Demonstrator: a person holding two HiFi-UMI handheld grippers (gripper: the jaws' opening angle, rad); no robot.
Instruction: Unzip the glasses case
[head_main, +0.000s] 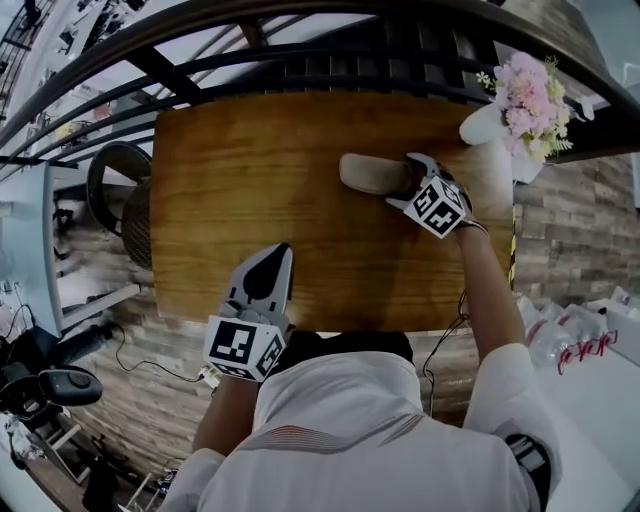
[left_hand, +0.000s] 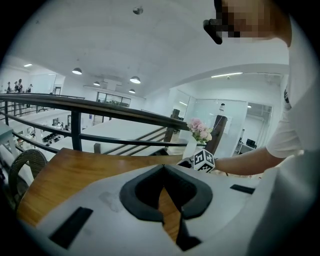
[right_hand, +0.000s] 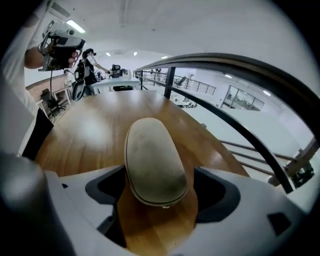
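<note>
The glasses case (head_main: 368, 172), a beige oval pouch, lies shut on the wooden table (head_main: 250, 180) toward its far right. My right gripper (head_main: 405, 182) is open, its jaws standing either side of the case's right end without pressing on it. In the right gripper view the case (right_hand: 152, 160) runs away from me between the fingers (right_hand: 107, 187), and a dark zip seam rings its near end. My left gripper (head_main: 284, 252) is shut with nothing in it, hovering over the table's near edge well short of the case. Its tips (left_hand: 162, 167) meet in the left gripper view.
A white vase of pink flowers (head_main: 525, 105) stands at the table's far right corner, close to my right hand. A dark metal railing (head_main: 300, 55) runs behind the table. A wicker chair (head_main: 120, 200) sits off the left side, and plastic bottles (head_main: 555, 340) lie to the right.
</note>
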